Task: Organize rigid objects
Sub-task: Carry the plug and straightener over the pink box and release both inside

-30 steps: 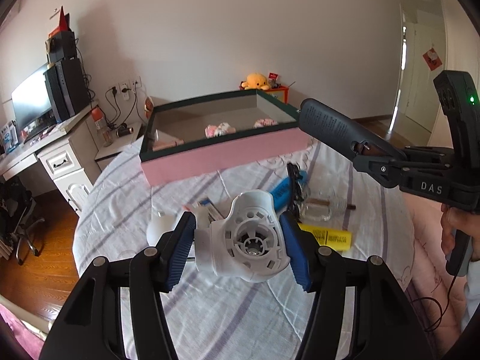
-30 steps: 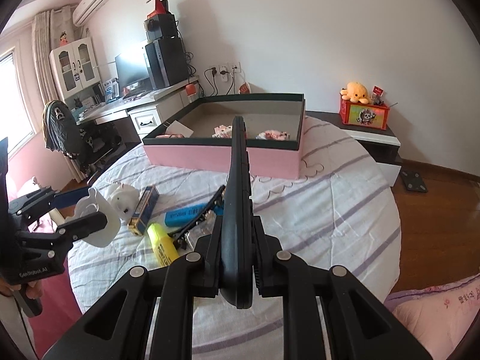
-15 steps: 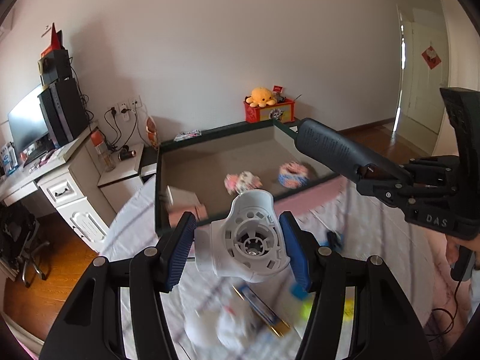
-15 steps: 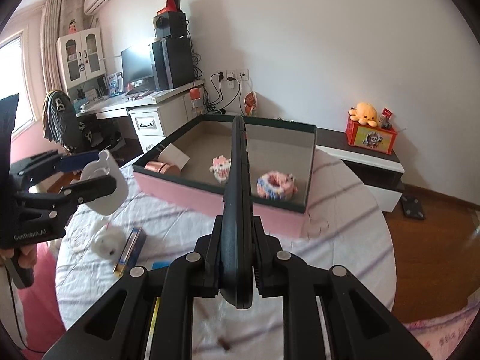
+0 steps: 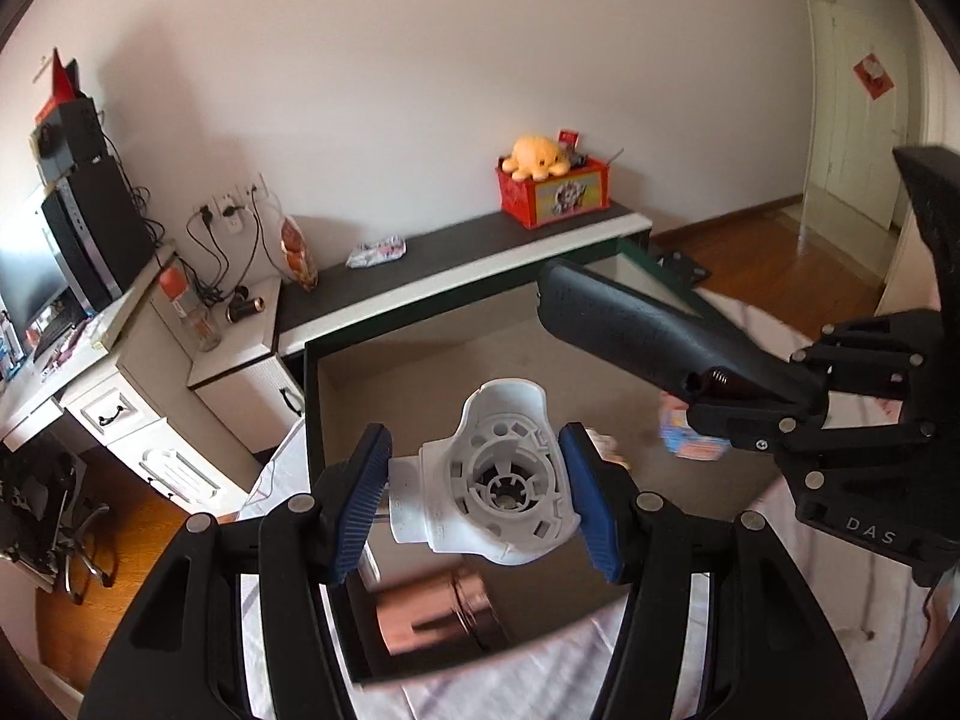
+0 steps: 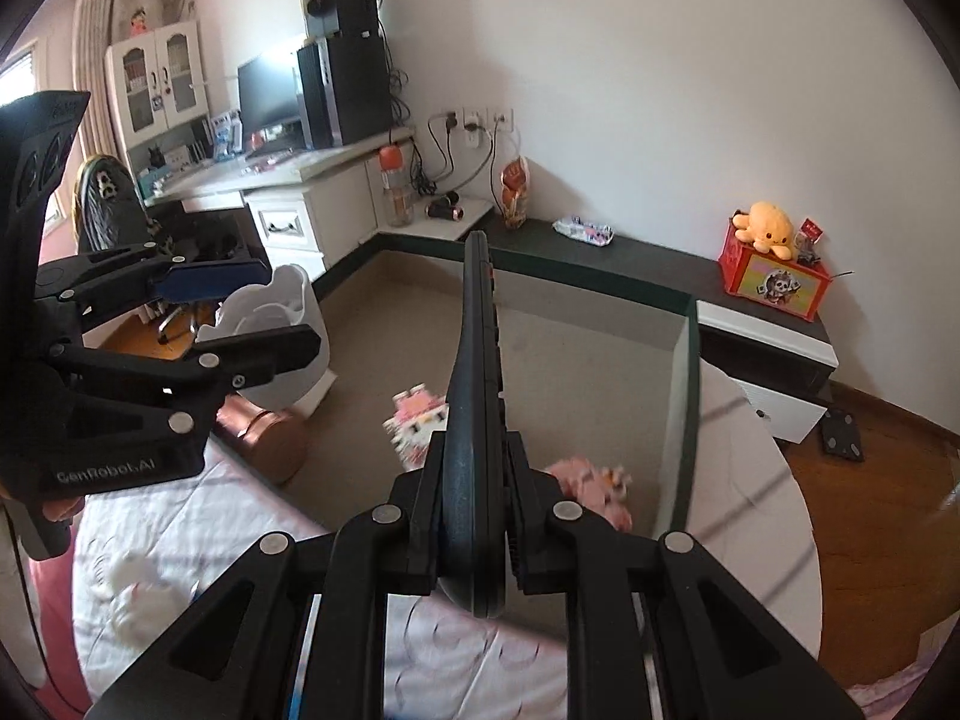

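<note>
Over the bed's open box we hover both loads w/ left gripper clamped on white plastic part, right gripper pinching black remote, prob. for dropping inside.

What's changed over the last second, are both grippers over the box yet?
Both grippers advanced from the table clutter to above the open box. The left gripper still clamps the white plastic housing; the right gripper still clamps the black remote. Nothing released.

Both hand-held grippers clamped, raised
</note>
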### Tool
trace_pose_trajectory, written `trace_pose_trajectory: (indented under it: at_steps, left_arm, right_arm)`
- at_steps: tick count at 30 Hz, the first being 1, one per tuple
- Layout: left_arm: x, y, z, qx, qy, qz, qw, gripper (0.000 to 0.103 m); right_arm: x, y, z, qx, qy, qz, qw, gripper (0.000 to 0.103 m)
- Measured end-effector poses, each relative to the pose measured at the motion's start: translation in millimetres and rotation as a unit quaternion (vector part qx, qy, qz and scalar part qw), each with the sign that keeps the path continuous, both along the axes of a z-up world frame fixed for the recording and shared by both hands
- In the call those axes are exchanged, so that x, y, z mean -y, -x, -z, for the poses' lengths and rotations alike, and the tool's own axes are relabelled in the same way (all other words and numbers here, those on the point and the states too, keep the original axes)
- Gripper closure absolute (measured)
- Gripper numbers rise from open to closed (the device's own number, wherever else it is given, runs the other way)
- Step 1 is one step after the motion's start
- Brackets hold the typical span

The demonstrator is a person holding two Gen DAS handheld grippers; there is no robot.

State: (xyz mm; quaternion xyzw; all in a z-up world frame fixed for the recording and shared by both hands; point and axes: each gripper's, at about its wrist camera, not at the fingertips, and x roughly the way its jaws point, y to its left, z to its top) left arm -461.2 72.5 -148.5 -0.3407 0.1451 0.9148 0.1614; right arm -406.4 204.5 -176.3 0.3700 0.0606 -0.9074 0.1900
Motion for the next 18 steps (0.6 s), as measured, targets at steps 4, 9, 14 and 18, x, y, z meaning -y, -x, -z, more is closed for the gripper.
trace_pose_trajectory:
  at_steps: [4,9,14,18]
  left_arm:
    - [1.5,29.1,19.4,0.029,0.013,-0.005,0.9995,0.044]
    - [4.9,48.2,35.3,0.051,0.014,-0.016,0.9985,0.044]
    - [9.0,52.9,40.7,0.052,0.007,-0.025,0.9983,0.043]
    - [14.6,53.6,35.9,0.049,-0.009,-0.030,0.9983,0.043]
  right_arm:
    - [5.7,22.3,10.3,0.019,-0.014,0.001,1.000,0.087]
    - [11.1,36.9,21.7,0.040,-0.030,0.003,0.999,0.087]
    - [16.6,46.3,32.3,0.061,-0.042,0.003,0.997,0.087]
    - [20.4,49.0,36.8,0.068,-0.047,0.002,0.997,0.087]
